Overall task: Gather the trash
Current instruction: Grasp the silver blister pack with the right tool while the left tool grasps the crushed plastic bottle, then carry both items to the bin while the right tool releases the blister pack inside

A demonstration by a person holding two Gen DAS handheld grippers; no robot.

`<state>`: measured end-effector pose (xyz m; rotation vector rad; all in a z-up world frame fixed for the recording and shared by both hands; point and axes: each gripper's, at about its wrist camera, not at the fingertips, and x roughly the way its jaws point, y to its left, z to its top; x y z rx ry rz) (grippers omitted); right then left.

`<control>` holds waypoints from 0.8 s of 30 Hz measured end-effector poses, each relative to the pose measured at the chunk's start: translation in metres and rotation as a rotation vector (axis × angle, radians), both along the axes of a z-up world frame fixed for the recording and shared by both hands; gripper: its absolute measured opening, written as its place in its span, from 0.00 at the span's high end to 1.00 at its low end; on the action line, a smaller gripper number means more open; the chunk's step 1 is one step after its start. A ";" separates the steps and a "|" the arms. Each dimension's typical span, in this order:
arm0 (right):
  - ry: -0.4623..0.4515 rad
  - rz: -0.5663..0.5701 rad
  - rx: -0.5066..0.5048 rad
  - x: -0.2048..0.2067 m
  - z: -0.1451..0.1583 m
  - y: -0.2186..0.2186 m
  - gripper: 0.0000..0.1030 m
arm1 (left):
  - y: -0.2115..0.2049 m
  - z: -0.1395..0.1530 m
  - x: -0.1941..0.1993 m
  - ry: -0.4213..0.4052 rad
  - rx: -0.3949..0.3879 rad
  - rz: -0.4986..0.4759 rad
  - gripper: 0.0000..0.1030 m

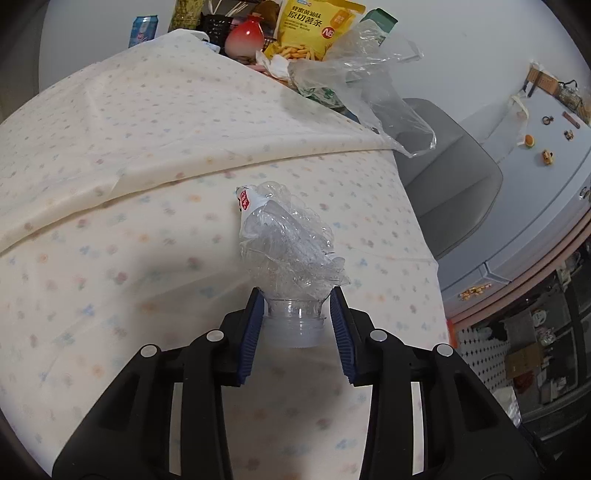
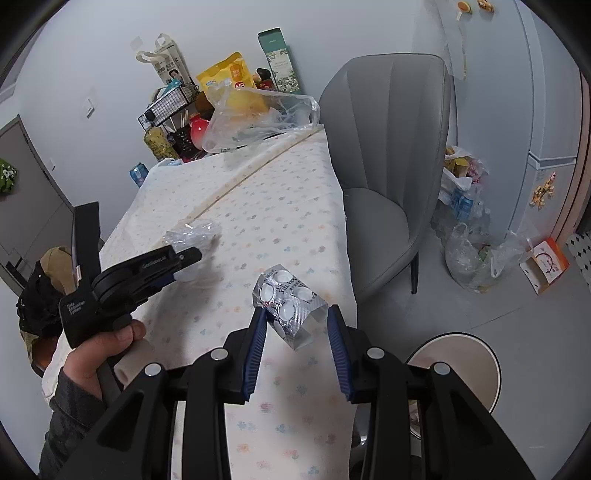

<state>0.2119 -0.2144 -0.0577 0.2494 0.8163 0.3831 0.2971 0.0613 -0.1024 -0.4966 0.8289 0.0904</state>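
On the flowered tablecloth point(image 1: 147, 258), a crushed bottle point(image 1: 288, 236) is pinched at its neck by the left gripper point(image 1: 297, 325), while a blister pack point(image 2: 288, 302) is held in the right gripper point(image 2: 297, 328); both should be lifted gently, clear of the loose plastic bag point(image 1: 369, 85) and grey chair point(image 2: 384, 192) nearby

A table under a cream cloth with small pastel flowers point(image 2: 258, 206) carries a crushed clear plastic bottle point(image 1: 288, 240), and at its far end a crumpled clear plastic bag point(image 2: 258, 118) beside a yellow snack pouch point(image 1: 314, 29).
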 end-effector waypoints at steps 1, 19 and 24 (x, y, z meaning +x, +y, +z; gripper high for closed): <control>0.001 0.002 0.004 0.000 -0.001 0.001 0.67 | 0.003 0.000 -0.005 0.002 -0.002 -0.001 0.65; 0.018 0.109 0.071 -0.014 -0.012 0.054 0.67 | 0.035 0.042 -0.091 -0.106 -0.039 0.015 0.69; 0.013 0.085 0.099 -0.019 -0.007 0.035 0.67 | 0.014 0.053 -0.093 -0.129 -0.049 -0.038 0.69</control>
